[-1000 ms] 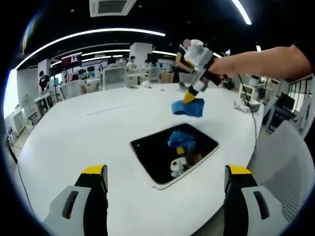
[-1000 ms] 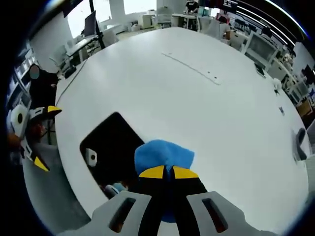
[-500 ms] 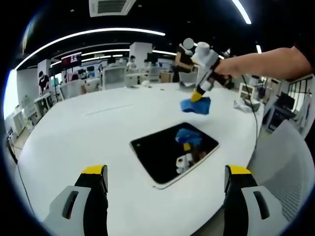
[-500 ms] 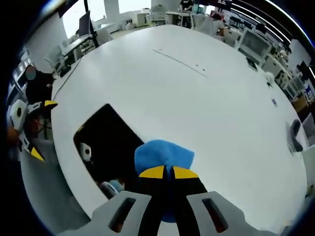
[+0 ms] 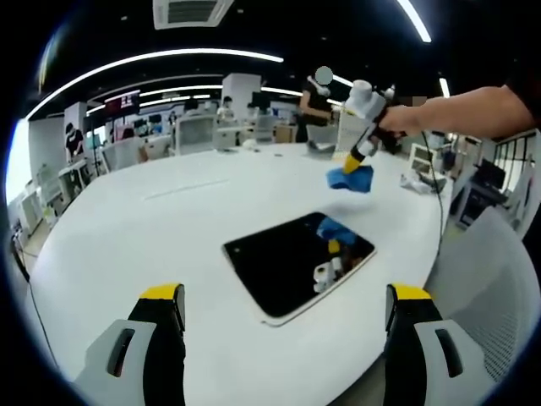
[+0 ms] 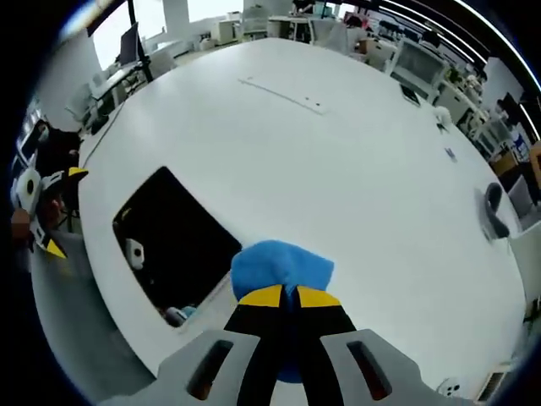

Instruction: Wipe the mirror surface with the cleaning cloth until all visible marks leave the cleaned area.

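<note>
Mirror (image 5: 296, 262): flat on white table (image 5: 127, 237), near its right edge.
Cloth (image 6: 281, 266): blue, pinched in right gripper (image 6: 288, 296), held above table.
Left gripper (image 5: 286, 303): jaws apart, empty.

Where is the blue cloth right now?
The blue cloth is pinched in the right gripper, held above the white table past the mirror.

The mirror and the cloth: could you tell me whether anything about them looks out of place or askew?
Nothing looks damaged or spilled. The mirror lies flat but skewed near the table edge. The blue cloth, pinched in the right gripper, hangs off the glass rather than on it.
</note>
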